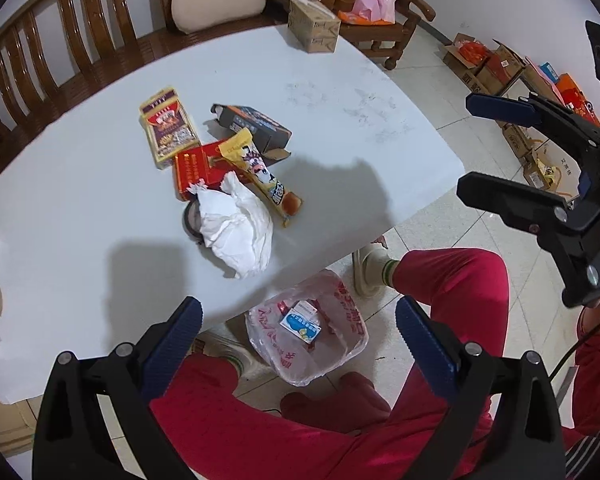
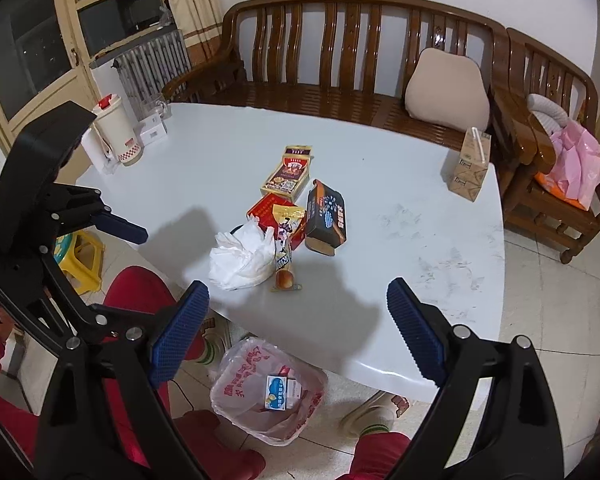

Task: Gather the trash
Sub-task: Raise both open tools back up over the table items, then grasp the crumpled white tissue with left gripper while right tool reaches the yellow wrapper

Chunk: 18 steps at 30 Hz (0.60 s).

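A heap of trash lies mid-table: a crumpled white tissue (image 1: 240,232) (image 2: 242,260), a yellow snack wrapper (image 1: 268,180) (image 2: 284,248), a red box (image 1: 198,172) (image 2: 266,210), an opened dark box (image 1: 252,124) (image 2: 326,216) and a gold box (image 1: 168,128) (image 2: 288,172). On the floor by the table's near edge stands a bag-lined bin (image 1: 340,312) (image 2: 228,396) with a small blue-and-white carton (image 1: 302,322) (image 2: 280,394) inside. My left gripper (image 1: 298,340) (image 2: 140,276) hangs open above the bin. My right gripper (image 2: 298,320) (image 1: 484,148) is open over the table edge. Neither holds anything.
A brown drink carton (image 1: 314,24) (image 2: 470,168) with a straw stands at the far table corner; a cream jug (image 2: 116,132) stands at the other. A wooden bench (image 2: 340,92) lines the far side. The person's red-trousered legs (image 1: 460,280) flank the bin. Cardboard boxes (image 1: 492,68) and a yellow stool (image 2: 82,260) sit on the floor.
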Each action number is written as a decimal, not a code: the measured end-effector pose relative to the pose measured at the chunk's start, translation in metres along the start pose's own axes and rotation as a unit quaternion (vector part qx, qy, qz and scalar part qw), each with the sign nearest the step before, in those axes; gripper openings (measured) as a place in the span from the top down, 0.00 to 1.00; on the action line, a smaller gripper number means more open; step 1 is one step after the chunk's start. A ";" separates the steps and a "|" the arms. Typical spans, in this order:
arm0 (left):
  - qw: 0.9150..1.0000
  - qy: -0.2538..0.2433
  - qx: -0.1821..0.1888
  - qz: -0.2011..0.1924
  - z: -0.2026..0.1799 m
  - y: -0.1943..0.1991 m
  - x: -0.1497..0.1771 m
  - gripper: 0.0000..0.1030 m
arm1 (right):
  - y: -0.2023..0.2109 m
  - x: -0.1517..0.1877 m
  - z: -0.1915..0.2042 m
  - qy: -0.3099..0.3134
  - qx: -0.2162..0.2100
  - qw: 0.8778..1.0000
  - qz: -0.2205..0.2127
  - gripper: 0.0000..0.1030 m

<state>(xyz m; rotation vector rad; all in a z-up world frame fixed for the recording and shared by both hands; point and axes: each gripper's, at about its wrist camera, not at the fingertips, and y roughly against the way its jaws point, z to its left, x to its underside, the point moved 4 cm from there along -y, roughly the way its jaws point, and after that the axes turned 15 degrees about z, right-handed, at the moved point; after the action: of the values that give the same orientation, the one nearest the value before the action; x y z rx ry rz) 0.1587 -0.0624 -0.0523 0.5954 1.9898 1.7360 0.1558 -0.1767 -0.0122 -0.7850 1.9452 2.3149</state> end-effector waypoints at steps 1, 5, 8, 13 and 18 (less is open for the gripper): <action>1.000 0.001 0.003 0.003 0.000 -0.003 -0.002 0.08 | -0.002 -0.001 -0.001 0.000 -0.002 1.000 0.002 0.14; 1.000 0.005 0.012 0.016 0.004 -0.017 -0.010 0.08 | -0.015 -0.004 -0.004 -0.001 -0.007 1.000 0.011 0.14; 1.000 0.011 0.019 0.018 0.008 -0.027 -0.015 0.08 | -0.027 -0.007 -0.003 0.003 -0.009 1.000 0.019 0.14; 0.998 0.037 0.038 0.023 0.019 -0.046 -0.024 0.08 | -0.047 -0.012 -0.005 0.007 -0.015 0.999 0.033 0.14; 0.997 0.058 0.050 0.023 0.029 -0.061 -0.027 0.08 | -0.069 -0.017 -0.010 0.006 -0.015 0.999 0.046 0.14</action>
<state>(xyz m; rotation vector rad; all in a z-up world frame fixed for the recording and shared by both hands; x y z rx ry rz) 0.1955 -0.0621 -0.1154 0.5897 2.1689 1.7424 0.1964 -0.1653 -0.0703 -0.7284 1.9979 2.4014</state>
